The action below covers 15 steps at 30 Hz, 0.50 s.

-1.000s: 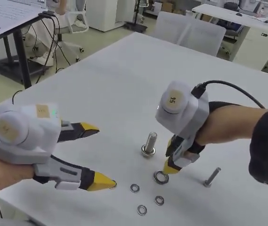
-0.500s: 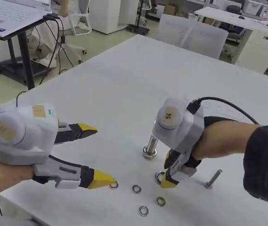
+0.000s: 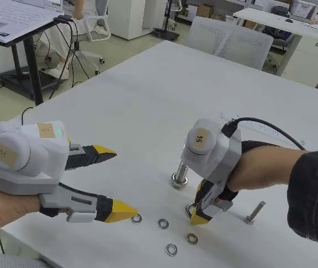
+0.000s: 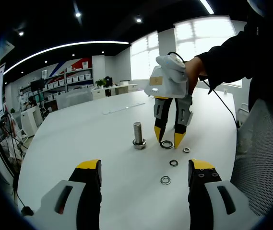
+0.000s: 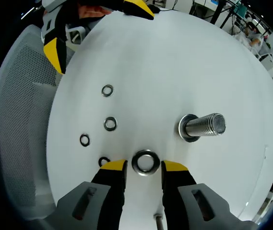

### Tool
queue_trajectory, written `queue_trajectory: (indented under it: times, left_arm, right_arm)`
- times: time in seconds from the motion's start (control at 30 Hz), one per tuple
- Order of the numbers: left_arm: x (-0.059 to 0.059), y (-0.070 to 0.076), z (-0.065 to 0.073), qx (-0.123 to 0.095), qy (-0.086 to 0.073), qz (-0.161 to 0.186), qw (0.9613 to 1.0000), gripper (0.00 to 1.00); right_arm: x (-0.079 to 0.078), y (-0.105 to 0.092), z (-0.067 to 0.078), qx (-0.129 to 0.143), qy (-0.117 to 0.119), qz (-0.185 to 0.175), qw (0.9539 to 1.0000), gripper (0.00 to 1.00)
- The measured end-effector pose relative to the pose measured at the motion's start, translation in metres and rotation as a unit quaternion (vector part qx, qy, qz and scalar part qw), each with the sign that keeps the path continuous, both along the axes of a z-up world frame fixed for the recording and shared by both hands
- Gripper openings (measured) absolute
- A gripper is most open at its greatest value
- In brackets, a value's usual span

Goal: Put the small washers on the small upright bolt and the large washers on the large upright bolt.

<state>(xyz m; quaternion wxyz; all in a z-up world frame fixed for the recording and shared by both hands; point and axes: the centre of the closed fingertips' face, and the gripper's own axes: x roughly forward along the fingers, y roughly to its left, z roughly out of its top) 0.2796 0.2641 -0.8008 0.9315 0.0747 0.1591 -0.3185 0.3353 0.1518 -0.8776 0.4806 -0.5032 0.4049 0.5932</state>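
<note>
The large upright bolt (image 3: 180, 173) stands mid-table with a washer at its base. A large washer (image 5: 145, 162) lies flat on the table between the fingertips of my right gripper (image 3: 199, 215), which is open and straddles it without touching. In the left gripper view that washer (image 4: 166, 144) sits under the right gripper (image 4: 170, 139), beside the large bolt (image 4: 138, 135). Several small washers (image 3: 163, 223) lie loose near the front edge. The small bolt (image 3: 254, 211) stands to the right. My left gripper (image 3: 114, 181) hovers open and empty at the left.
The white table (image 3: 147, 100) stretches far ahead. A white chair (image 3: 231, 39) stands behind the far edge and a desk with a laptop (image 3: 8, 19) at the far left. The right gripper's black cable (image 3: 265, 124) trails over the person's sleeve.
My right gripper has come down and slightly forward, so its tips now straddle the large washer. The left gripper has barely moved. The head camera shifted a little.
</note>
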Motion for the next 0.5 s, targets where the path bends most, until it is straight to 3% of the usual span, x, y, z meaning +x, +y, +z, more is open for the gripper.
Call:
queue_trajectory:
  times: [0.5]
  left_arm:
    - [-0.0017,-0.0018,-0.0010,-0.001,0.000,-0.003,1.0000,0.72]
  right_arm:
    - [0.0008,-0.0008,-0.0010,0.000,-0.001,-0.008,1.0000,0.26]
